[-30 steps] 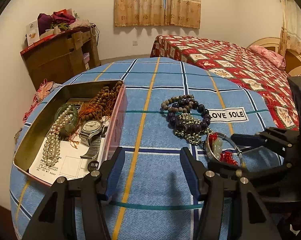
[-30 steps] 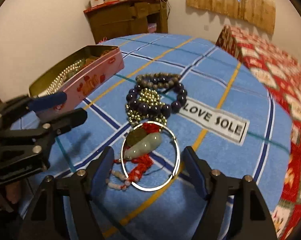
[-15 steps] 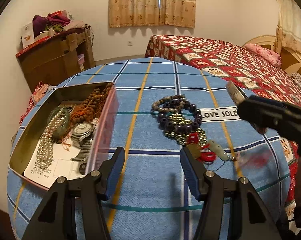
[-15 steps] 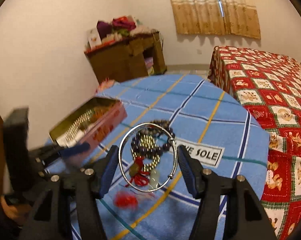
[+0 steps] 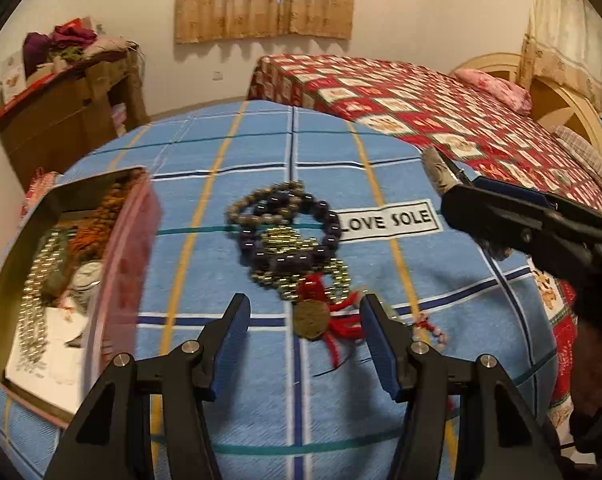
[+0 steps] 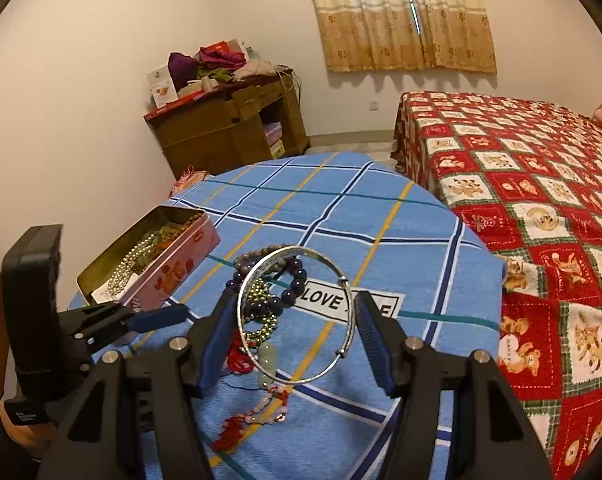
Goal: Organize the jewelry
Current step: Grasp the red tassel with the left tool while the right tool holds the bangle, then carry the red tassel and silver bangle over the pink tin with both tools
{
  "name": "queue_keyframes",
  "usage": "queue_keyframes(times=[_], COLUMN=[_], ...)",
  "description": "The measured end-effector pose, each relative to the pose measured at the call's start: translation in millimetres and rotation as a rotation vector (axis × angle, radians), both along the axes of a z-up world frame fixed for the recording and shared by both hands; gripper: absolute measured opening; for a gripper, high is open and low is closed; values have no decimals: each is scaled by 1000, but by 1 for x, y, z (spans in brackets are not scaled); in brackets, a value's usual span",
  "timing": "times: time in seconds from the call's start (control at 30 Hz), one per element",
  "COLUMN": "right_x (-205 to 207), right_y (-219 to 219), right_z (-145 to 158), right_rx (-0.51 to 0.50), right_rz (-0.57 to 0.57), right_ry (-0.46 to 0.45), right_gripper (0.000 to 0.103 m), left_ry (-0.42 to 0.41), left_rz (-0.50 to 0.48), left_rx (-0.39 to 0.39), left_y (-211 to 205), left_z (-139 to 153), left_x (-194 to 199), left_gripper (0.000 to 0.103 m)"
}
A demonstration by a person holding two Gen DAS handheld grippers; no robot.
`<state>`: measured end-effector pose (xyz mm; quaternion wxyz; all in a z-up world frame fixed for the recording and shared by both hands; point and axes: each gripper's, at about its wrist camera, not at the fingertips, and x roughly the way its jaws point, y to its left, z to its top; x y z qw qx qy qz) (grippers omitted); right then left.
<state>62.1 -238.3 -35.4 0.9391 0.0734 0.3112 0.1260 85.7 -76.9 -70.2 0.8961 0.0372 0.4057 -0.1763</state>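
Observation:
My right gripper (image 6: 295,330) is shut on a thin silver bangle (image 6: 343,356), held between both pads above the blue plaid table. Below it lie a jade pendant with red cord (image 6: 267,360) and a pile of dark and gold bead bracelets (image 6: 291,280). My left gripper (image 5: 303,338) is open and empty, low over the table, just before a bronze coin pendant with red tassel (image 5: 311,318) and the bead pile (image 5: 289,236). The open pink tin (image 5: 119,256) at the left holds pearls, a watch and beads; it also shows in the right wrist view (image 6: 173,264).
The round table (image 5: 341,400) wears a blue plaid cloth with a "LOVE SOLE" label (image 5: 389,220). A bed with a red quilt (image 6: 533,184) stands to the right. A wooden cabinet (image 6: 229,128) stands by the far wall.
My right gripper has lifted the silver bangle off the table, leaving the pendants behind. My left gripper has moved right and forward toward the coin pendant.

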Motion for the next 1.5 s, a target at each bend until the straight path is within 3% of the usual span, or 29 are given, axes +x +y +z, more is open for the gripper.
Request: queue_keyframes(times=[0.07, 0.13, 0.2, 0.63, 0.9, 1.07, 1.5], right_x=[-1, -2, -3, -2, 6, 15, 42], right_y=[1, 2, 3, 15, 39, 58, 108], right_z=[-2, -4, -5, 1, 13, 20, 26], right_rx=[0, 0, 1, -13, -38, -63, -117], right_rz=[4, 5, 7, 34, 90, 133, 238], right_ry=[3, 6, 8, -7, -32, -44, -50], right_gripper=[62, 62, 62, 62, 62, 62, 62], left_ry=[46, 97, 87, -86, -165, -198, -188], left_rz=[-20, -33, -36, 51, 126, 179, 287], left_rx=[-25, -35, -55, -116, -99, -66, -91], left_y=[-3, -5, -1, 43, 69, 82, 132], left_z=[-6, -13, -10, 41, 60, 62, 58], left_x=[7, 12, 10, -16, -19, -22, -19], left_gripper=[53, 14, 7, 6, 6, 6, 6])
